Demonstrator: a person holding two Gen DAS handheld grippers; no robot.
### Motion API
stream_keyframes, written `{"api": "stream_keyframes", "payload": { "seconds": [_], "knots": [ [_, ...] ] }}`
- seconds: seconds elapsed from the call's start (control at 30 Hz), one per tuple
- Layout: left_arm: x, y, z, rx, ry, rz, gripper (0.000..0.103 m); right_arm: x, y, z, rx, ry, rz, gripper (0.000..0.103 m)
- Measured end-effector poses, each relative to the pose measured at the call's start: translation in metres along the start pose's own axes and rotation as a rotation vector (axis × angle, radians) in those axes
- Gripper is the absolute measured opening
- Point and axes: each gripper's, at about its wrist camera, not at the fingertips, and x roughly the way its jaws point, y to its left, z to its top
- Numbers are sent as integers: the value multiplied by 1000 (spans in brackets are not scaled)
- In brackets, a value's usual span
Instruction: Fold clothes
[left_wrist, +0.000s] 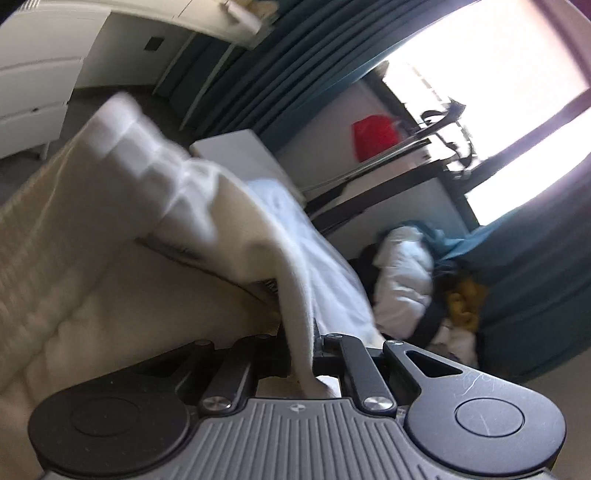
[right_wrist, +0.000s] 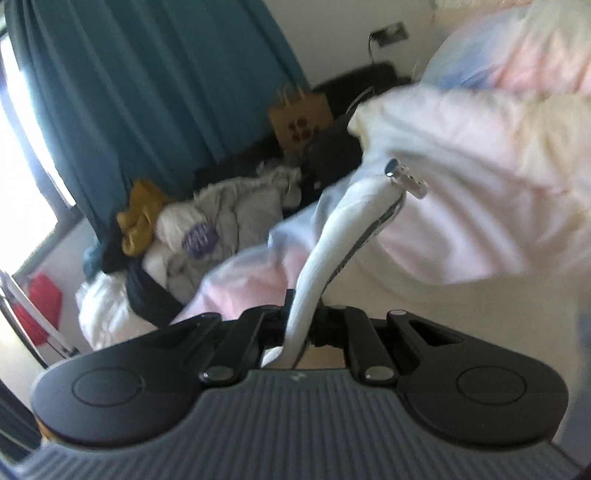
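Both views blurred. Left gripper (left_wrist: 301, 354) clenched on white garment (left_wrist: 207, 206), right gripper (right_wrist: 301, 325) clenched on its zipper (right_wrist: 404, 177) edge. Garment hangs between them above the bed (left_wrist: 92, 295); fingertips hidden by cloth.

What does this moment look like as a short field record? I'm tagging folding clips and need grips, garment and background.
left gripper: shut on white garment
right gripper: shut on the same garment, on its edge near the zipper pull
garment state: lifted, hanging stretched away from both grippers
surface below: cream bedding
background: clothes pile, teal curtain, paper bag
sharpness: blurred
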Motion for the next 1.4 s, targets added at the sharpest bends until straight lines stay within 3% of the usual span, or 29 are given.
{"api": "stream_keyframes", "payload": {
  "seconds": [0.1, 0.23, 0.33, 0.43, 0.47, 0.5, 0.57, 0.63, 0.67, 0.83, 0.97, 1.07, 1.13, 1.2, 1.4],
  "knots": [
    [40, -4, 0, 39, 5, 44, 8, 35, 8, -19, -44, 24, -18, 10],
    [56, -1, -2, 83, 17, 40, 12, 38, 7, -19, -50, 39, 31, 17],
    [47, 5, 2, 95, 30, -15, 16, 27, -2, -8, -15, 82, 111, 33],
    [25, 9, 3, 83, 34, -80, 41, 0, -13, -1, 7, 101, 219, 54],
    [12, 8, 0, 89, 25, -90, 55, -12, -18, -1, 21, 101, 264, 62],
    [-1, 7, -2, 100, 18, -94, 61, -28, -26, -3, 51, 95, 315, 68],
    [-28, 4, -7, 123, 12, -107, 66, -61, -43, -11, 127, 76, 396, 71],
    [-53, 12, -16, 92, -2, -131, 77, -91, -62, -24, 234, 53, 423, 73],
    [-66, 17, -22, 66, -9, -138, 81, -105, -73, -31, 297, 41, 424, 80],
    [-116, 57, -57, -131, -52, -178, 83, -134, -123, -45, 573, 96, 314, 81],
    [-131, 84, -69, -211, -47, -180, 84, -127, -141, -65, 683, 224, 360, 81],
    [-117, 94, -74, -239, -5, -136, 85, -107, -136, -76, 663, 311, 344, 81],
    [-104, 102, -77, -259, 27, -120, 85, -96, -134, -79, 652, 318, 328, 79],
    [-87, 109, -78, -288, 56, -115, 82, -88, -132, -80, 649, 317, 325, 79],
    [-44, 110, -68, -310, 15, -150, 80, -66, -119, -70, 536, 255, 365, 81]
  ]
}}
